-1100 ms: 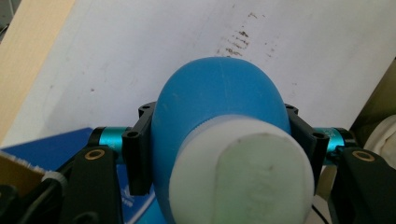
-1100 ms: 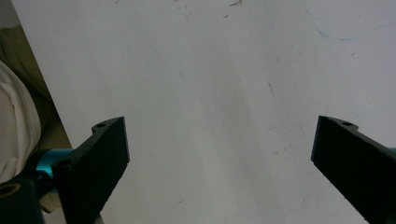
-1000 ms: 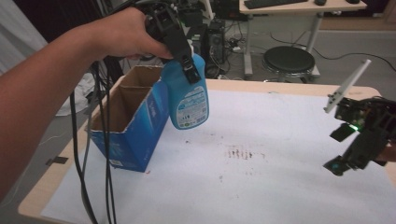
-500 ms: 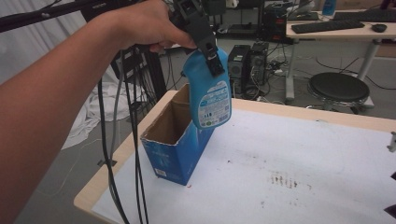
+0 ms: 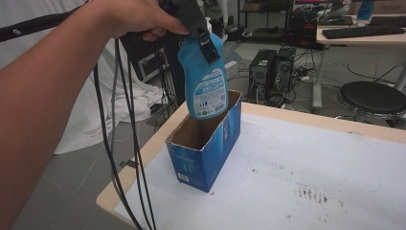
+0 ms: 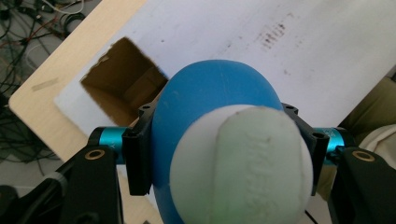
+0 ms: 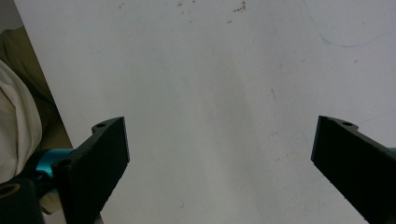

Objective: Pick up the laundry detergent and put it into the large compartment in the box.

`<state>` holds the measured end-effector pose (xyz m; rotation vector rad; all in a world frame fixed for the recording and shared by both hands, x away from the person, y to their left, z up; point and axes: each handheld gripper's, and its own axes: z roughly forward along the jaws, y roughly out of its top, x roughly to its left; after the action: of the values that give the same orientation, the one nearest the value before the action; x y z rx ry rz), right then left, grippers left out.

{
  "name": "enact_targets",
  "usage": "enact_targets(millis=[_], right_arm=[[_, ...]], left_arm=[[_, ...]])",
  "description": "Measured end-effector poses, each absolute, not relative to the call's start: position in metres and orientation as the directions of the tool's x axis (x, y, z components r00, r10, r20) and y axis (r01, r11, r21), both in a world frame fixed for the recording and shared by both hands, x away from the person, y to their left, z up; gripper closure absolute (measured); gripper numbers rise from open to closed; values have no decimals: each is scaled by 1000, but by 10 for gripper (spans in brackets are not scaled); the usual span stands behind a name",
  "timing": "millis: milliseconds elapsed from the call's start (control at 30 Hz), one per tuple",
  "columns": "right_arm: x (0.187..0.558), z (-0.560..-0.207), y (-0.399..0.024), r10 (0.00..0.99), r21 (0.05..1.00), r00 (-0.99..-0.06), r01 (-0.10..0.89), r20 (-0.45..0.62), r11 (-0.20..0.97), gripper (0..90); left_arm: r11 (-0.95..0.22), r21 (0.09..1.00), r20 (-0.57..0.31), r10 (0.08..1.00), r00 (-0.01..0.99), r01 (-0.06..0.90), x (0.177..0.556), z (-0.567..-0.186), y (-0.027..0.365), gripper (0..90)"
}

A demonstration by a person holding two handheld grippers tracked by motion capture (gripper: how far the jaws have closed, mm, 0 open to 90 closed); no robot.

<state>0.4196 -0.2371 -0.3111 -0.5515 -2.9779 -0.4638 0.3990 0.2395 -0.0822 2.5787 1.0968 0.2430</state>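
While the left tool (image 5: 207, 40) hangs in the upper middle of the high view, it is clamped on the neck of a blue bottle (image 5: 205, 79), both jaws pressed flat against the plastic just below the cap. The bottle is clear of the desk (image 5: 306, 158), suspended upright with its base right at the mouth of an open blue carton (image 5: 203, 155) that stands near the desk's left edge.

Step in hand, as judged: placing the bottle into the carton. The bottle's foot overlaps the far rim in the high view, and in the left gripper view the brown opening (image 6: 123, 81) lies to the upper left of the bottle (image 6: 205, 98), so it does not appear centred over the opening. The next move calls for shifting the bottle over the opening, then a straight descent before release; a skewed drop could catch the torn cardboard edge.

Condition of the bottle: smooth blue body, shoulders tapering to the neck, printed label on its face, pale rounded cap (image 6: 243, 163) on top. No damage seen.

The right tool (image 7: 219, 154) stands wide open over bare white desk surface, holding nothing.
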Motion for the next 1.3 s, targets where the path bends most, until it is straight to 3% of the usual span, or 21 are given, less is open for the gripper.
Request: enact_targets(millis=[433, 833, 1300], right_arm=[[419, -309, -238, 347, 279, -929, 370, 128, 886, 33], [420, -311, -236, 346, 277, -930, 368, 127, 888, 33], [421, -310, -239, 359, 274, -924, 381, 131, 883, 33]], left_arm=[[-650, 349, 42, 730, 682, 675, 399, -106, 264, 380], [-687, 323, 35, 696, 717, 651, 407, -131, 261, 380], [-737, 269, 14, 647, 763, 620, 419, -208, 258, 380]])
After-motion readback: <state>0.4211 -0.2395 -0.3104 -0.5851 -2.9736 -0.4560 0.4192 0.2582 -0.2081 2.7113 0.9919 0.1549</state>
